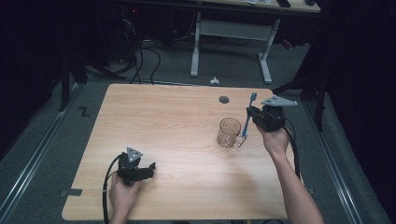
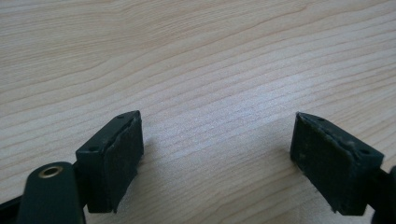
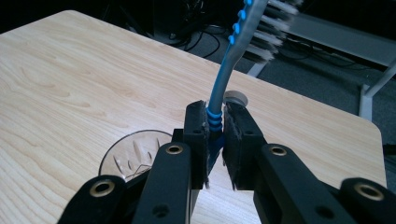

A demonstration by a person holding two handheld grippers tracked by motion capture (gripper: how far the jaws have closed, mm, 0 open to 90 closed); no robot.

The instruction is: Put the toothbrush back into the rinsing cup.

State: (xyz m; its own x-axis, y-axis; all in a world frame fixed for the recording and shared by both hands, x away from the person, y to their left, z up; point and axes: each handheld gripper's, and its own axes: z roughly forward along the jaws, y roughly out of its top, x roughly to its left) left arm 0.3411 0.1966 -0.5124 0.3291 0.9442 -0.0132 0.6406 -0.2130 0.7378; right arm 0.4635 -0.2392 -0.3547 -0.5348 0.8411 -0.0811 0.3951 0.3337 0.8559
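toothbrush point(image 1: 247, 117) is standing nearly upright in your right gripper point(image 1: 252, 114), bristle head up and the lower handle end hanging down just beside the glass mug point(image 1: 229, 132). you are clamping the jaws together on its blue-and-grey handle; in the right gripper view the pads are pressing the ribbed blue grip from both sides at the right gripper point(image 3: 215, 122), with the toothbrush point(image 3: 233, 51) rising out of them toward the far edge of the table point(image 3: 70, 79) and the bristles blurring at the top. the glass mug point(image 3: 133, 154) is sitting below those jaws, its round mouth showing behind the left arm of the gripper. in the high view the mug is standing upright on the right half of the table point(image 1: 163, 126), near the right edge, with a small round grommet hole point(image 1: 224, 99) toward the far edge behind it. you are holding that gripper just to the right of the mug, above the wood.

your left gripper point(image 1: 148, 169) is resting low near the near-left corner of the table, well apart from the mug. its jaws are standing wide apart with nothing between them; in the left gripper view the left gripper point(image 2: 217, 158) is looking down at bare wood grain of the table point(image 2: 196, 60).
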